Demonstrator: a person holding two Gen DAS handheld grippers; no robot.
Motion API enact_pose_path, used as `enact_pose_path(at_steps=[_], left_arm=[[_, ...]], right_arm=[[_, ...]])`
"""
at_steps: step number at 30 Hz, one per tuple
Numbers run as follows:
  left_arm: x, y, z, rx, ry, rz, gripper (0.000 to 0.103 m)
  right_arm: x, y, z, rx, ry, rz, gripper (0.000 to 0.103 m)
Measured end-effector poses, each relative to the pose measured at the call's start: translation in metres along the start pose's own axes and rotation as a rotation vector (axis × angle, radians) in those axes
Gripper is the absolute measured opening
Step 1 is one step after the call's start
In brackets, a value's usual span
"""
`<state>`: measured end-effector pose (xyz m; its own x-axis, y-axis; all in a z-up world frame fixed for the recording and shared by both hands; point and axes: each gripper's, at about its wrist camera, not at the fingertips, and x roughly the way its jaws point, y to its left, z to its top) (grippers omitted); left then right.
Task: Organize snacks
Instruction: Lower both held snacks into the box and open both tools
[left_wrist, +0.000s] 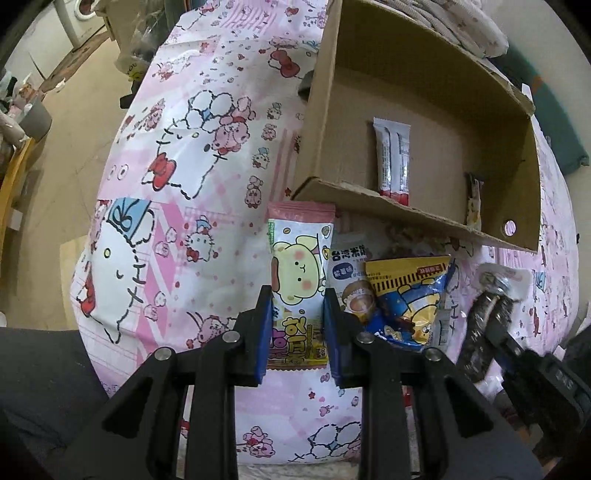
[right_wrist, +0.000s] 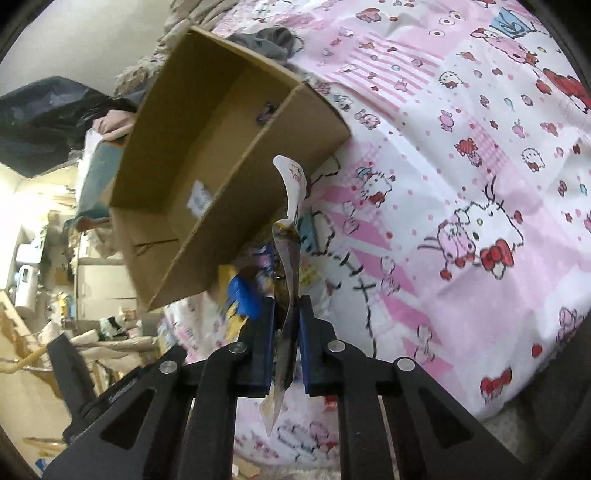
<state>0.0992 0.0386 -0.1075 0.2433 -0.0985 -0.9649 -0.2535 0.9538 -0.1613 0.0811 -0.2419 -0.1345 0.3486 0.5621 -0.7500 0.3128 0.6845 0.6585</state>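
Pink cartoon-print bedsheet (left_wrist: 177, 192) under cardboard box (left_wrist: 413, 206)

in the left wrist view, the cardboard box (left_wrist: 417, 122) sat on the bedsheet (left_wrist: 177, 155) in the upper right of the frame, two sachets (left_wrist: 393, 160) inside. below it lay the snack packets (left_wrist: 380, 291), side by side at centre.

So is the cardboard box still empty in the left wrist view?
No, the cardboard box already holds a white stick packet with red ends and a dark packet against its right wall.
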Motion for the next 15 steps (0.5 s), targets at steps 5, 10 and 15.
enact_pose_path(at_steps=[5,10,15], left_arm=[[-0.016,0.008,-0.004,0.001,0.001,-0.03,0.022],[-0.06,0.014,0.009,0.013,-0.114,-0.099,0.022],[-0.085,0.001,0.034,0.047,-0.152,-0.097,0.022]], right_arm=[[-0.022,0.009,-0.014,-0.045,0.034,0.082,0.012],[-0.056,0.031,-0.001,-0.144,-0.025,0.214,0.012],[-0.078,0.064,0.031,-0.249,-0.07,0.265,0.012]])
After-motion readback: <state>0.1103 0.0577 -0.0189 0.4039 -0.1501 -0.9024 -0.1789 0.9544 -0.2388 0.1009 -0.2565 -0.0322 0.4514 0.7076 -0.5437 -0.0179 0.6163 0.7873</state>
